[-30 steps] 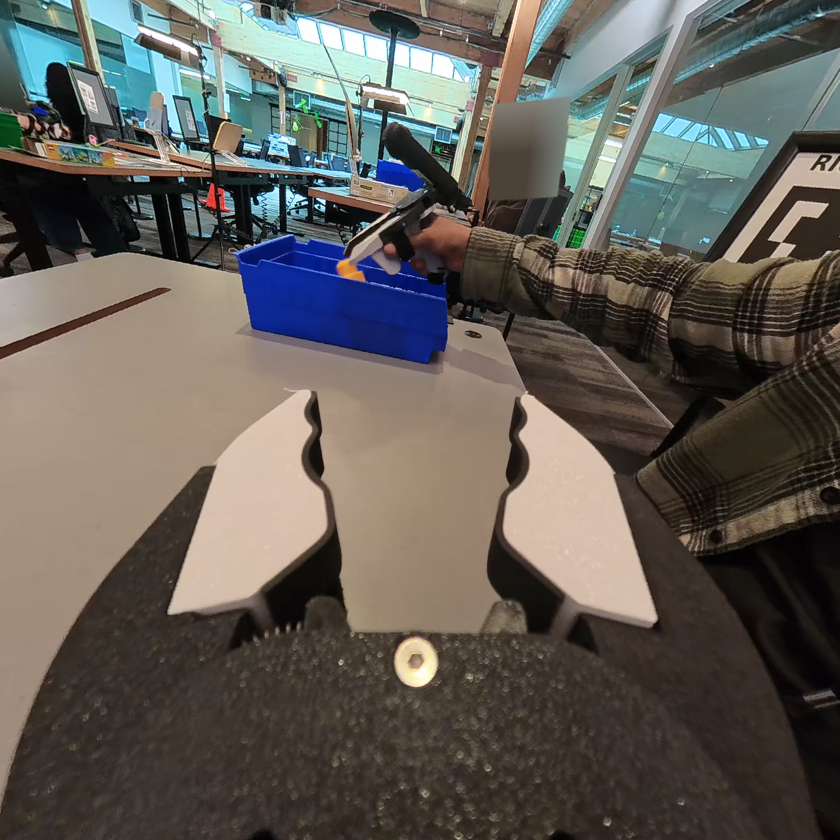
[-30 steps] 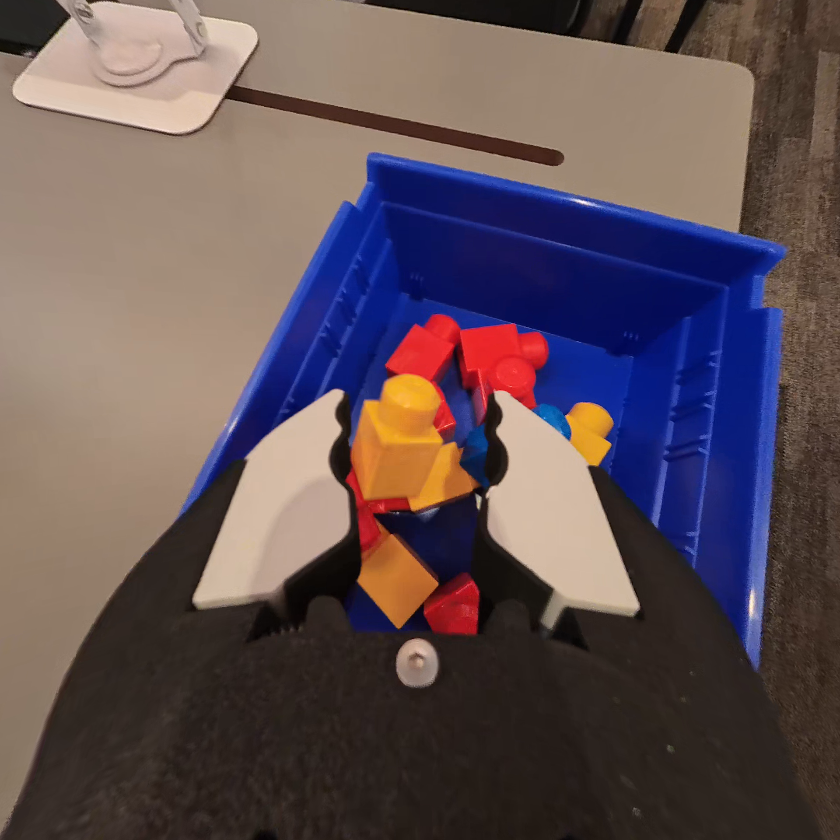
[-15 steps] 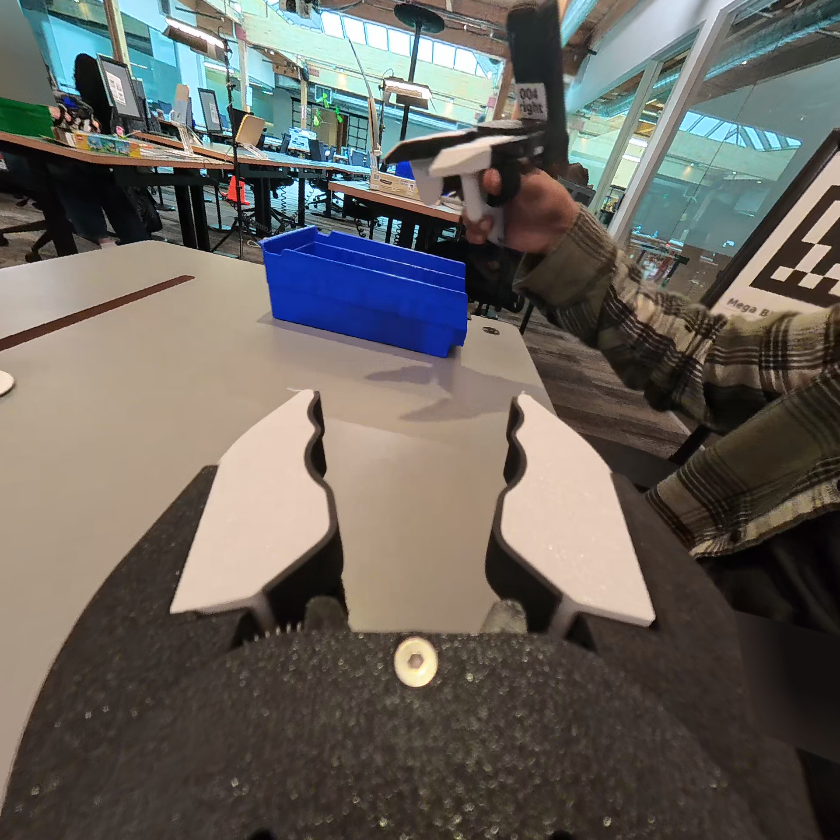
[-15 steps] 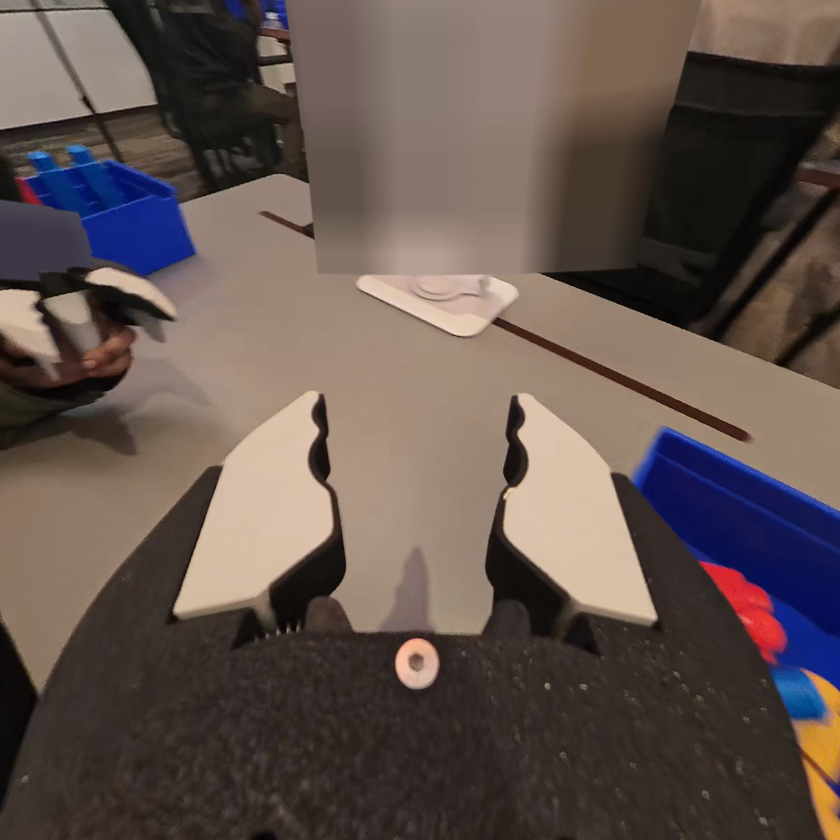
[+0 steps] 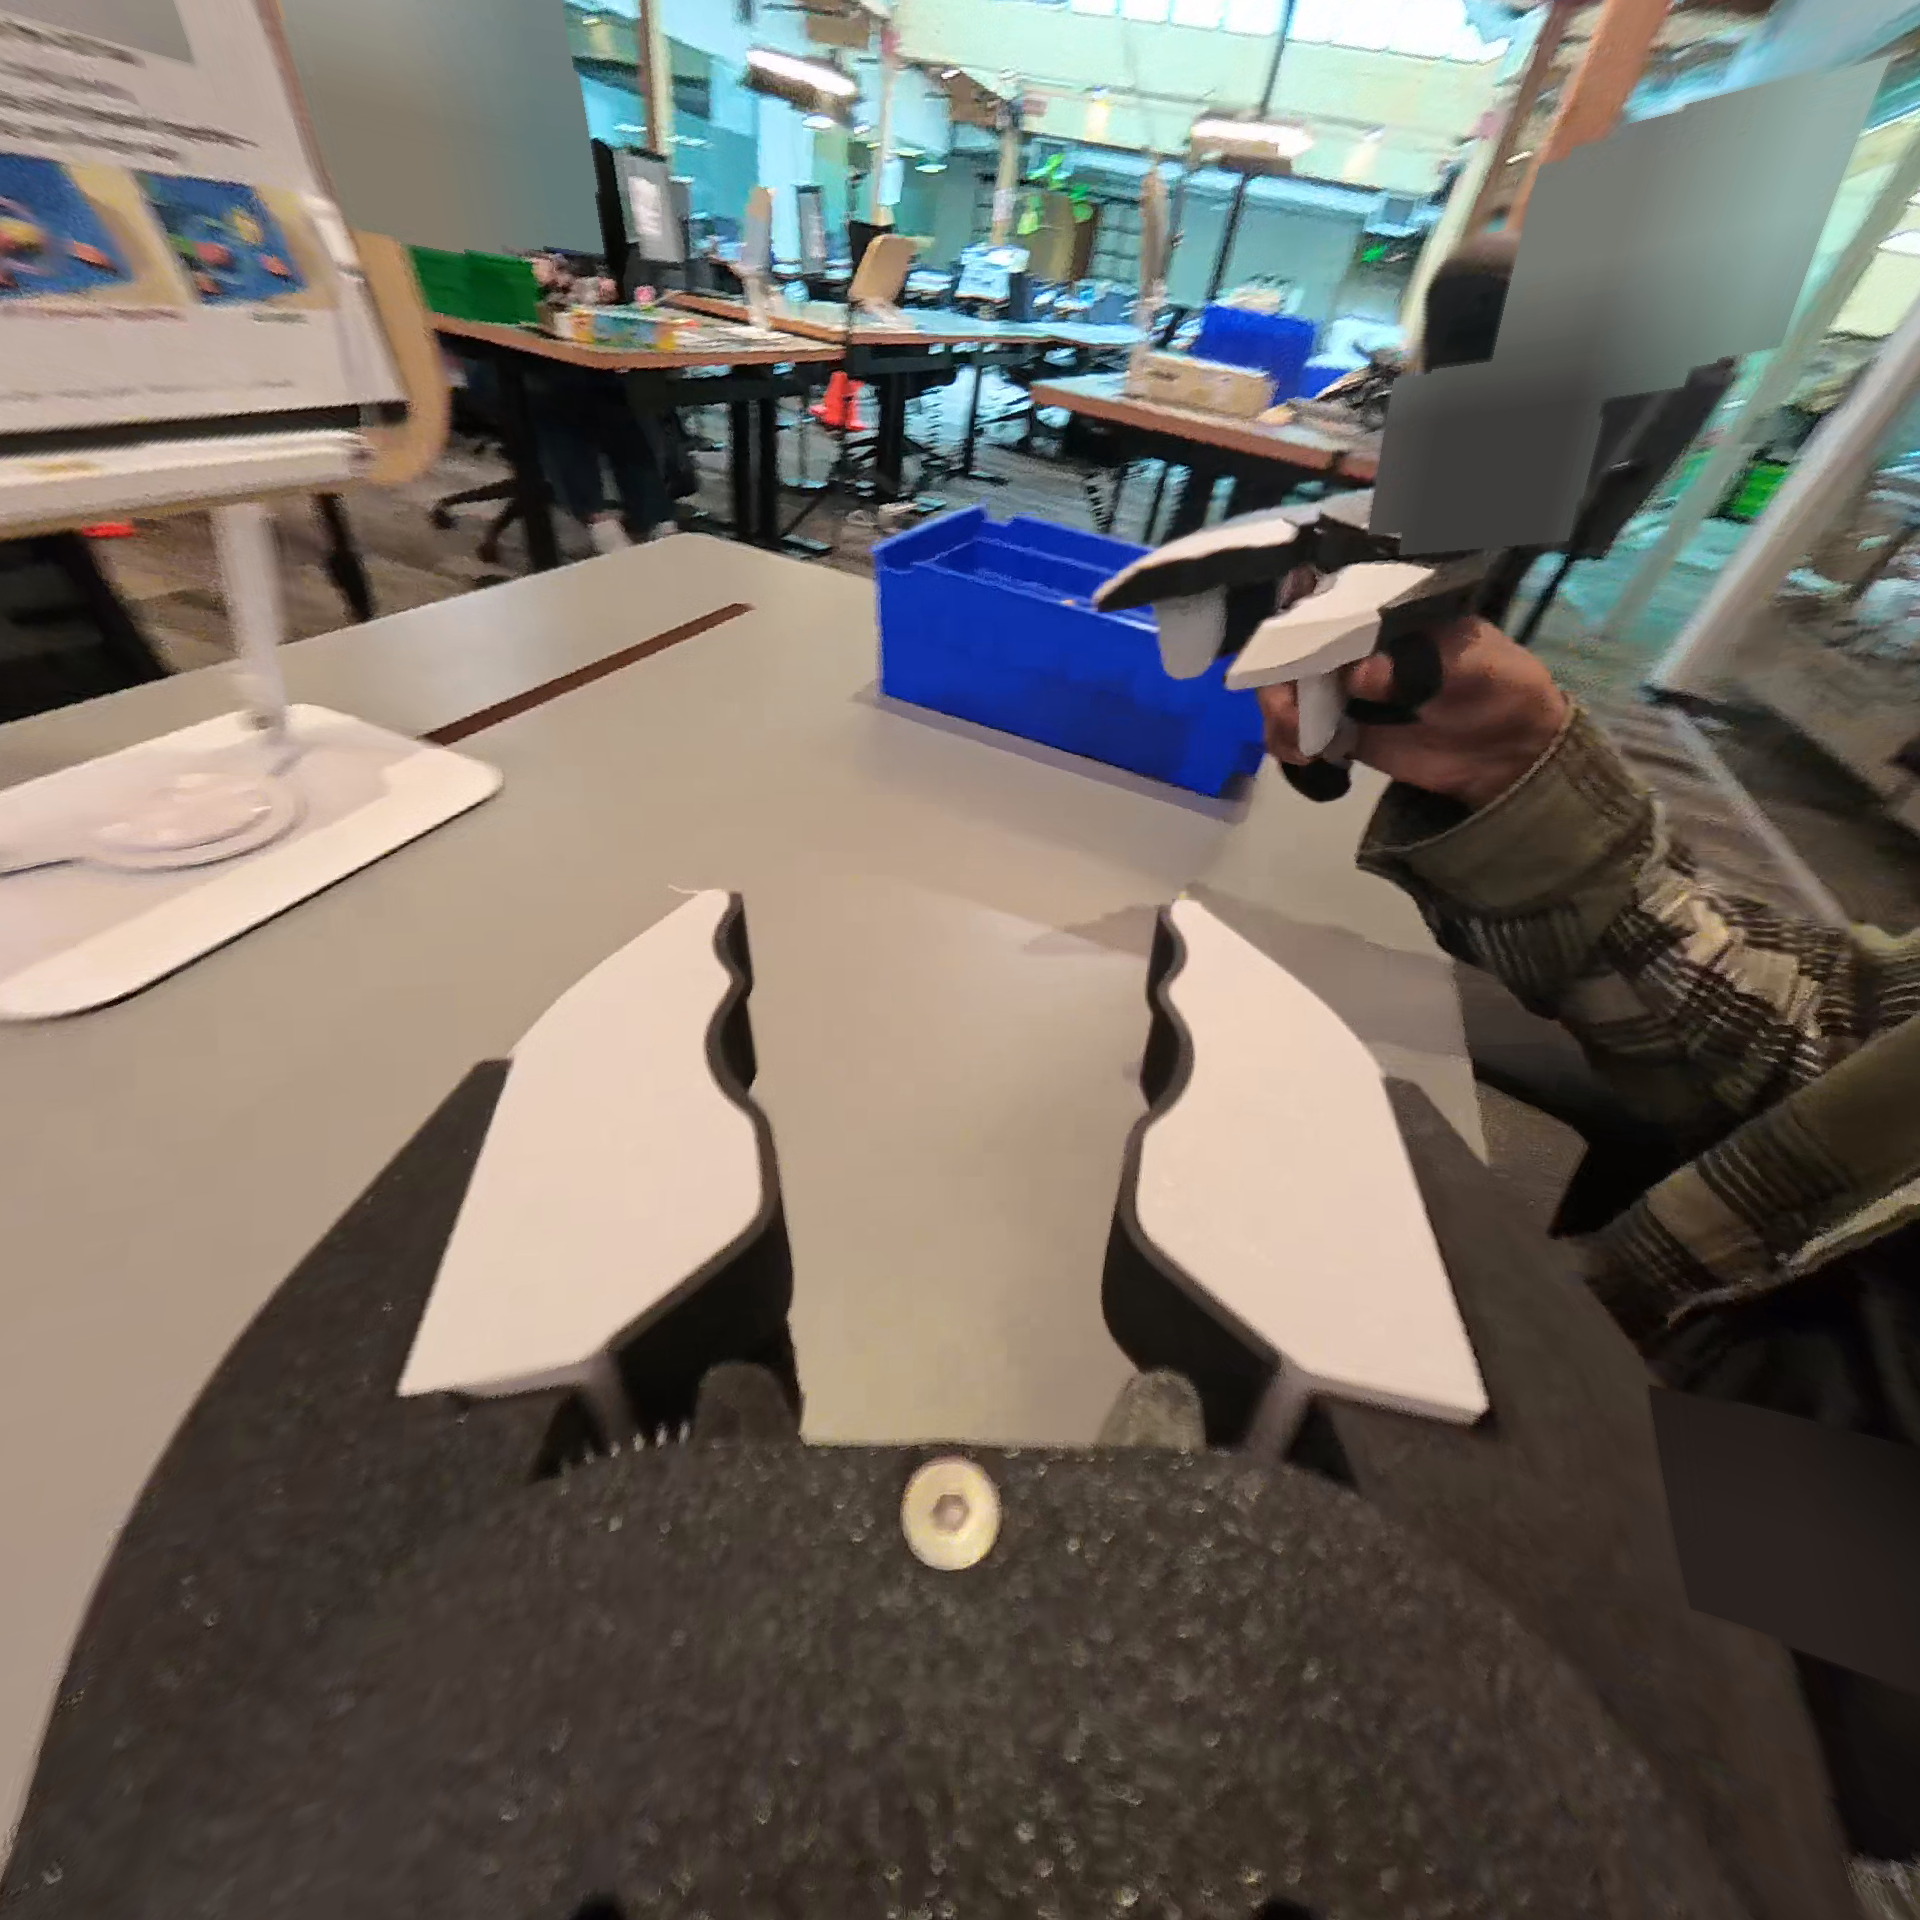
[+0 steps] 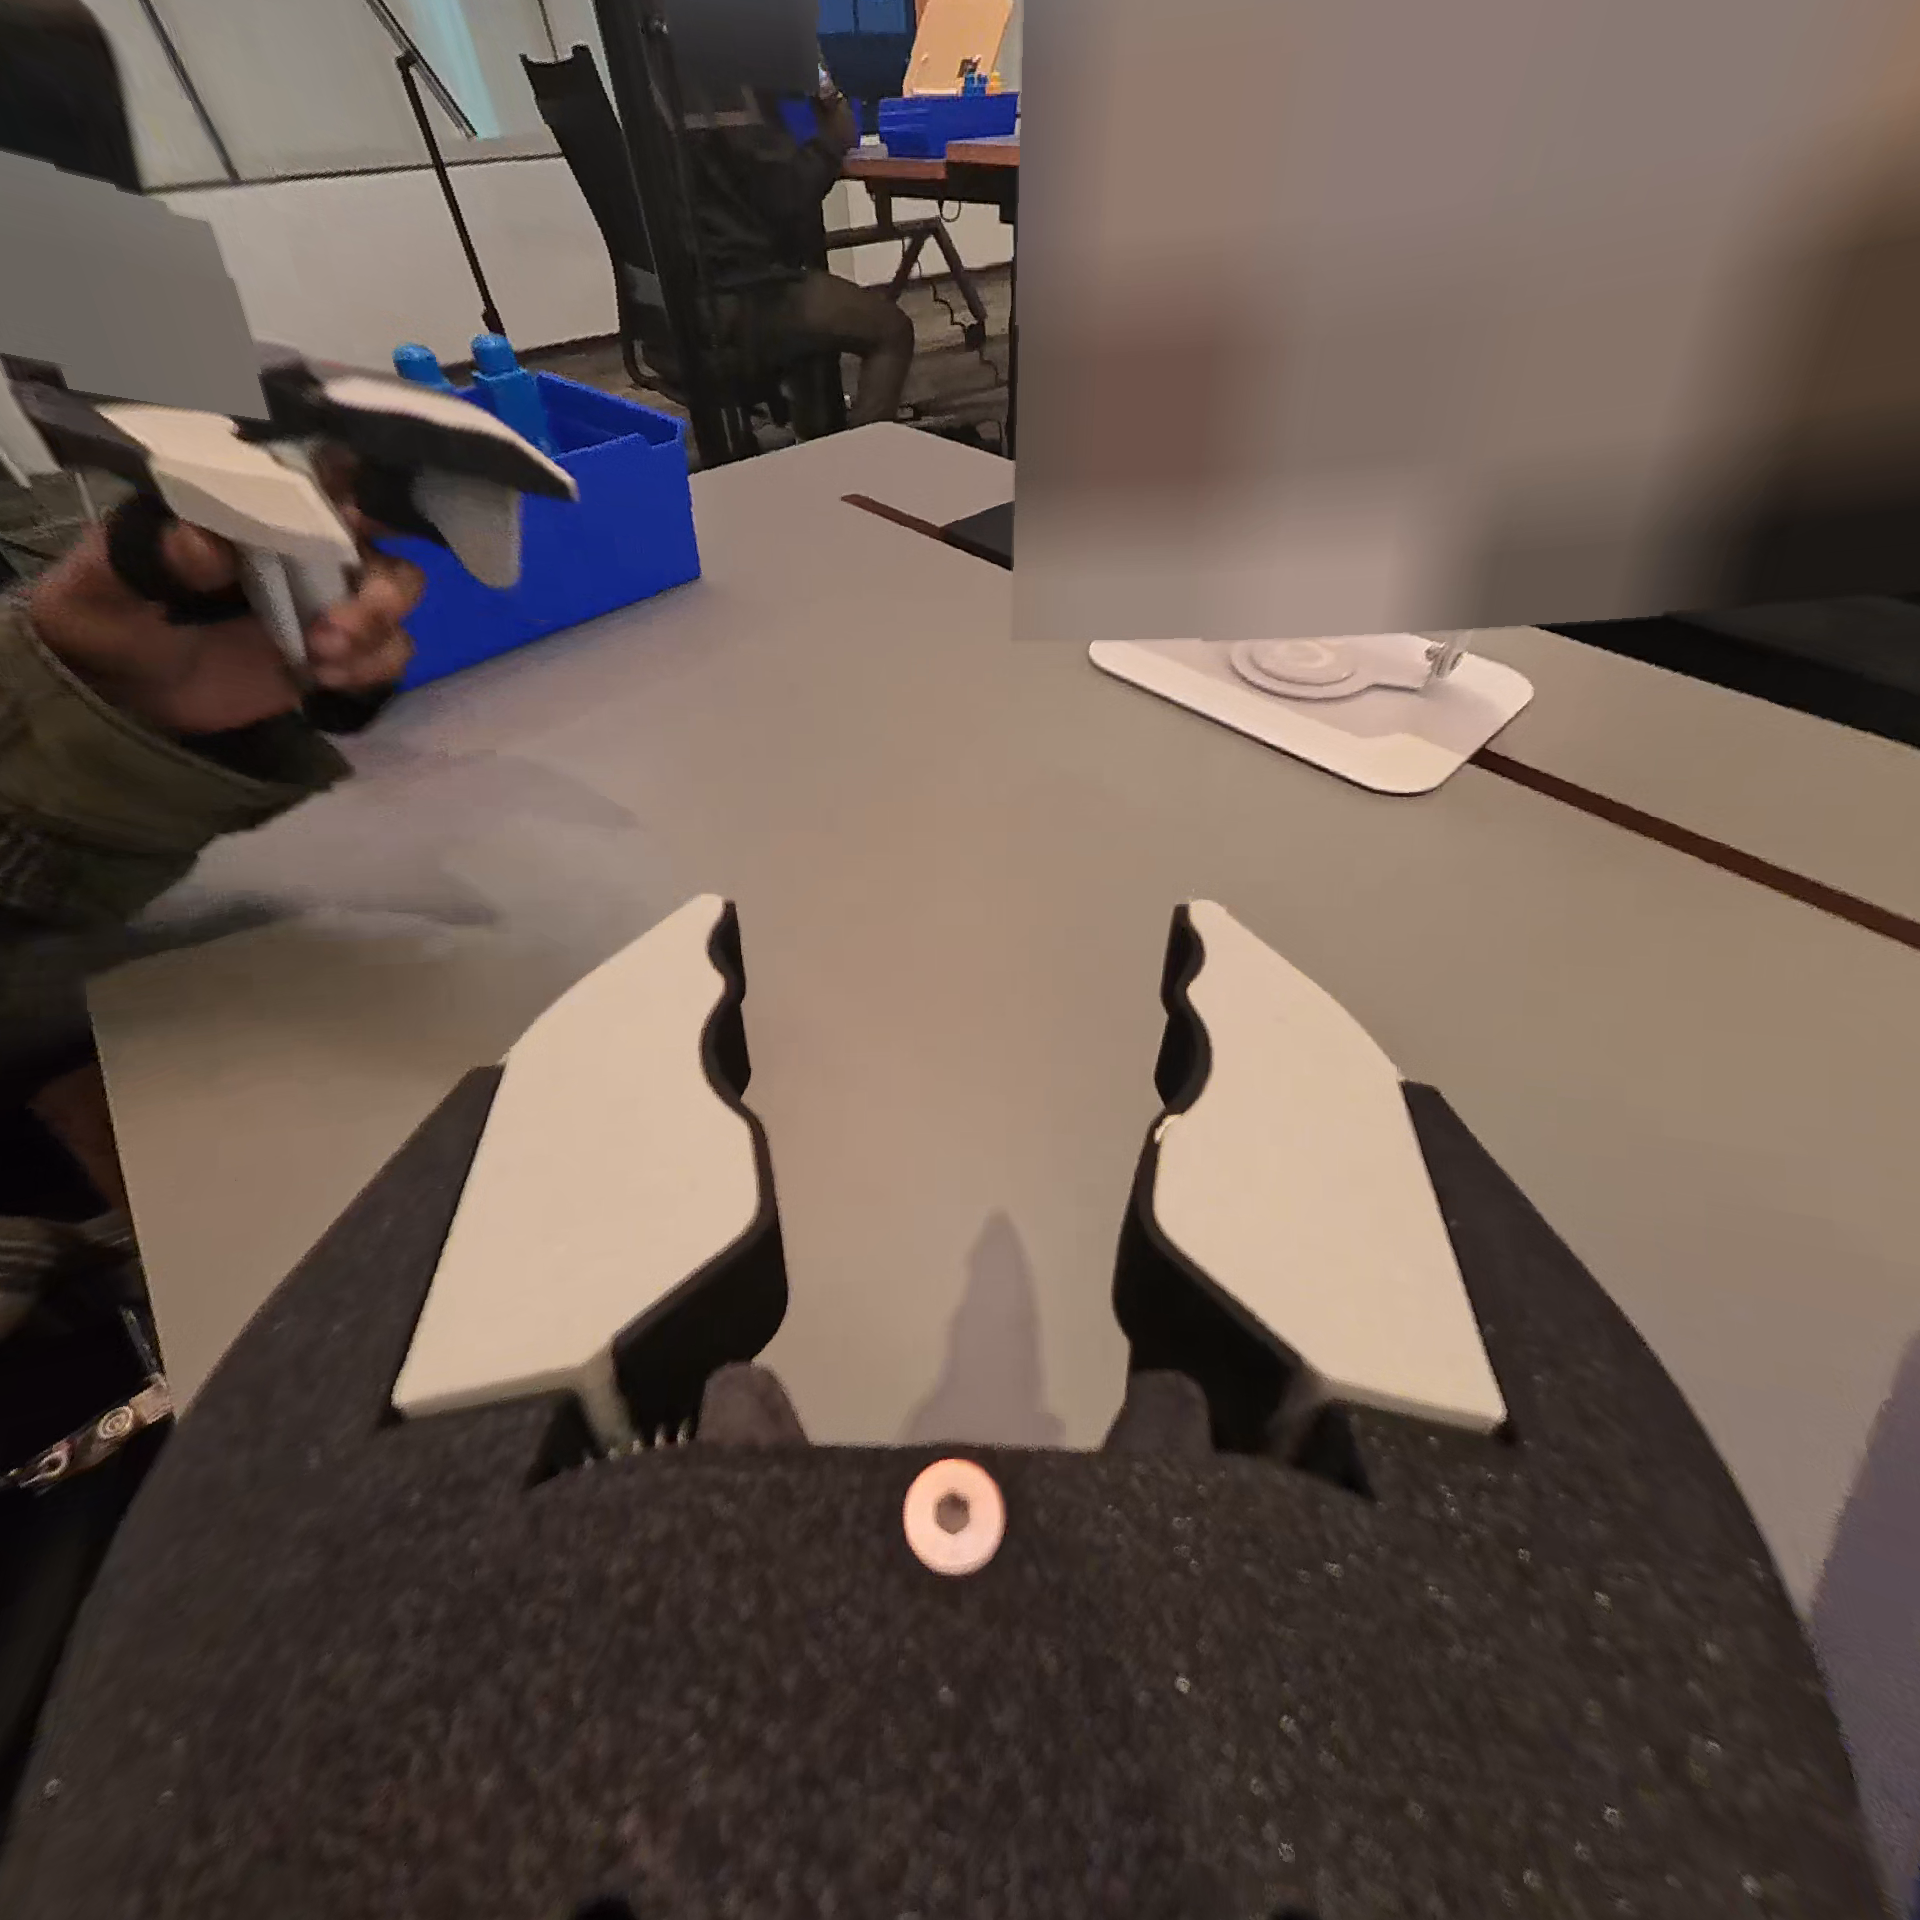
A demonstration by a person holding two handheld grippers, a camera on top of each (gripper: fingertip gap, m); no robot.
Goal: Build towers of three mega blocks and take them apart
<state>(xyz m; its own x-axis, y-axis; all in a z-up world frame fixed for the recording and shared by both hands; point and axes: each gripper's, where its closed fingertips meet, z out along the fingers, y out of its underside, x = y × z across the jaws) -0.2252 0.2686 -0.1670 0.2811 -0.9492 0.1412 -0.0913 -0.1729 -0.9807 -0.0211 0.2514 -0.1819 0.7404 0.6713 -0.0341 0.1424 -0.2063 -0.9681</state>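
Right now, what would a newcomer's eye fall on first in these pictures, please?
Probably the two open, empty grippers: the left gripper and the right gripper hover over bare grey table. Next, the bright blue bin at the table's far edge, then the white stand base.

place: likely open-plan office/lab | desks (image 5: 665,358), monitors (image 5: 646,208), office chair (image 6: 665,208)

Empty right gripper (image 6: 951,997) above table (image 6: 935,790)

Two blue bins (image 5: 1049,665) (image 6: 582,520), two grippers (image 5: 951,1039) (image 6: 956,1039), one white stand base (image 5: 208,842).
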